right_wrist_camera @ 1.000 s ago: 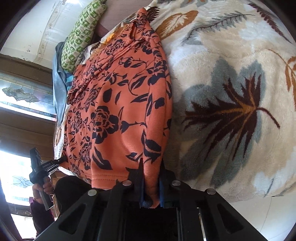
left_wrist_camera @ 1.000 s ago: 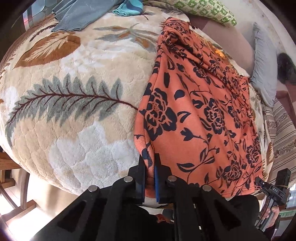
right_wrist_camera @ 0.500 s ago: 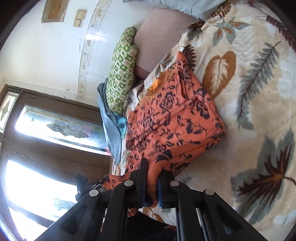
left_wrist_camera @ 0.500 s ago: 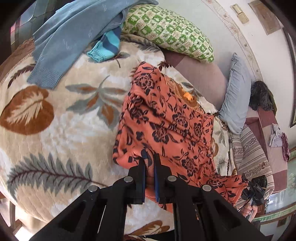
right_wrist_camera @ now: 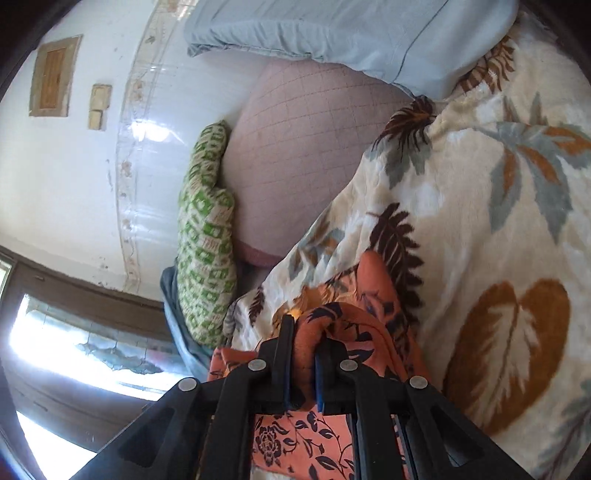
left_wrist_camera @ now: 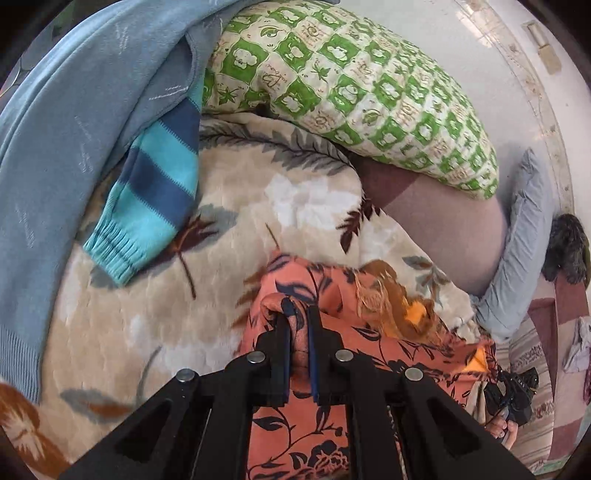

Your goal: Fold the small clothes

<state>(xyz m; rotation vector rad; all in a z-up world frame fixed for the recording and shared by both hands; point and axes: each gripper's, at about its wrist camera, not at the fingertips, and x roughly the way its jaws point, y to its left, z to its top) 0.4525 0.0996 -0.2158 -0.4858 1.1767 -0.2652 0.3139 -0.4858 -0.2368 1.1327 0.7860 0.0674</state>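
Note:
An orange garment with a dark floral print (left_wrist_camera: 332, 424) lies on a leaf-patterned blanket (left_wrist_camera: 147, 332); it also shows in the right wrist view (right_wrist_camera: 354, 325). My left gripper (left_wrist_camera: 297, 317) is shut on one hem corner of it, carried up over the garment's far end near its orange neckline (left_wrist_camera: 410, 310). My right gripper (right_wrist_camera: 304, 332) is shut on the other hem corner, likewise over the far end. The garment is doubled over beneath both grippers. The right gripper also shows at the lower right of the left wrist view (left_wrist_camera: 513, 387).
A green checked pillow (left_wrist_camera: 351, 88) and a pink cushion (right_wrist_camera: 295, 155) lie just beyond. A blue sweater with a striped sleeve (left_wrist_camera: 147, 199) lies far left. A pale blue pillow (right_wrist_camera: 351, 33) lies on the right. The wall (right_wrist_camera: 92, 166) is behind.
Both grippers have carried the garment's near hem away from the bed's edge and up over it to its far end, folding it in half. The pillows are now close.

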